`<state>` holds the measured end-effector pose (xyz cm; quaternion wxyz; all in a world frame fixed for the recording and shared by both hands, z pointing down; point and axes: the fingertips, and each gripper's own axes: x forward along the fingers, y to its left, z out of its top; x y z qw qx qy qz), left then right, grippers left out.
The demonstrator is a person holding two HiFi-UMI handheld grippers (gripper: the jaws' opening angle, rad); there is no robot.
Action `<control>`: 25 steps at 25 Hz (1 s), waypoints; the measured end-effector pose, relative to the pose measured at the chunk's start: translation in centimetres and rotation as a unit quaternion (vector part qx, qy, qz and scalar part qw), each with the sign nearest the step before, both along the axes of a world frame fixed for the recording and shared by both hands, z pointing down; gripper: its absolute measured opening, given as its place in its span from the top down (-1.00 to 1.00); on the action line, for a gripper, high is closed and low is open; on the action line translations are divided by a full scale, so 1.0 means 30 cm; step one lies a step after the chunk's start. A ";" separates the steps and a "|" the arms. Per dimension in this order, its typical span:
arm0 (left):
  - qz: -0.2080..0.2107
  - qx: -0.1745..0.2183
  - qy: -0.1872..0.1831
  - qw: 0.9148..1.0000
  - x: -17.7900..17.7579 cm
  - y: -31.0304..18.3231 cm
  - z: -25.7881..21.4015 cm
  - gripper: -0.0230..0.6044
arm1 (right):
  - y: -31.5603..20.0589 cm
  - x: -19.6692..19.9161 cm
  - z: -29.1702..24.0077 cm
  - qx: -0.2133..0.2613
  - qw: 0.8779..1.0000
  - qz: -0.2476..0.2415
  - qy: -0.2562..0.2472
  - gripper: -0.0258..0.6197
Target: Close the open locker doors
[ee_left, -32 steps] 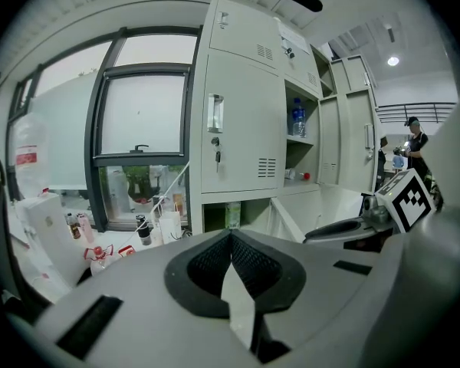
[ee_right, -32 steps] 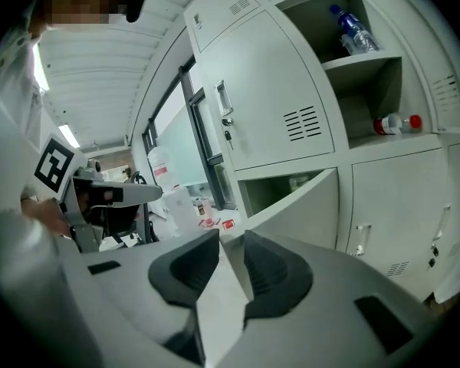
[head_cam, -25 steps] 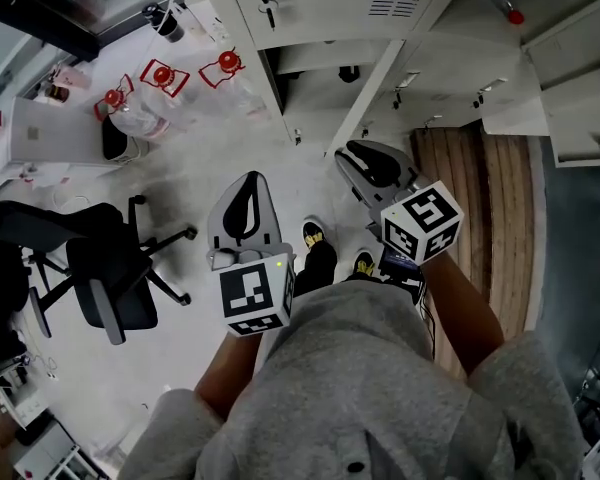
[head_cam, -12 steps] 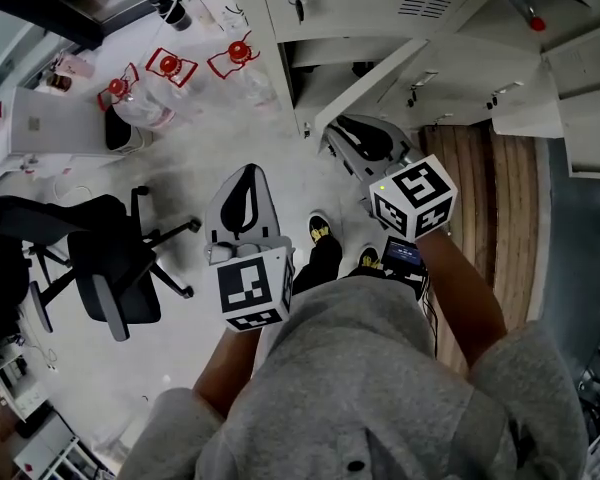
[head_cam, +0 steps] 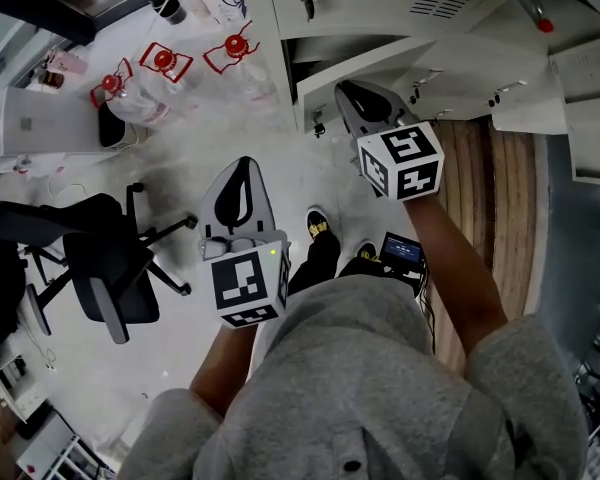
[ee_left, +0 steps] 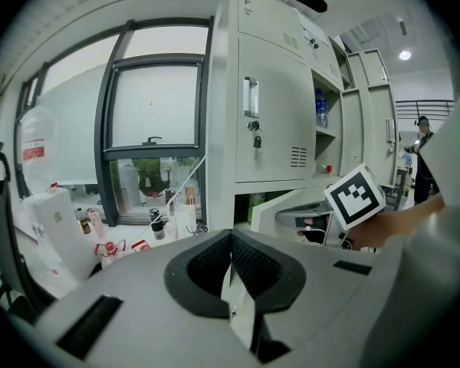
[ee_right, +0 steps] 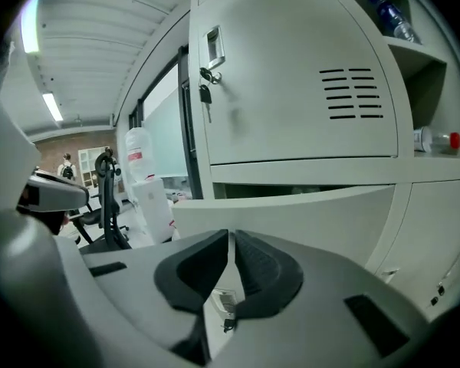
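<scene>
Right tongs [head_cam: 353, 98] have just been closing and are now clenched, empty, right at the open lower locker door [head_cam: 430, 63], far side, low down. Left tongs [head_cam: 242, 178] clenched, empty, idle. Nothing closed yet here. Doors on the right [head_cam: 592, 68] also still open.

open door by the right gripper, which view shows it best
Right gripper view: the open door spans the frame beyond the jaws. Head view shows it from above; left gripper view, a small part.

Left of you stands a black chair [head_cam: 108, 276]; past it, red-capped jugs [head_cam: 163, 63] sit on the floor [head_cam: 215, 153].
</scene>
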<state>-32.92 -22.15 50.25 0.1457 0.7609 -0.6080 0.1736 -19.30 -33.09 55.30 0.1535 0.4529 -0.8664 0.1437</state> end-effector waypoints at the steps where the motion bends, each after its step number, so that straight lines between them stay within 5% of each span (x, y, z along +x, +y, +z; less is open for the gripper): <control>1: -0.001 0.000 0.000 1.000 -0.002 -0.006 0.003 0.89 | -0.017 0.007 0.010 -0.001 1.000 0.010 0.002 0.77; 12: 0.007 -0.010 0.005 1.000 -0.008 -0.032 0.032 0.89 | -0.129 0.072 0.056 0.004 0.996 0.088 0.021 0.78; 25: 0.008 0.002 0.007 1.000 -0.012 0.007 0.018 0.89 | -0.205 0.079 0.080 -0.005 0.993 0.116 0.022 0.78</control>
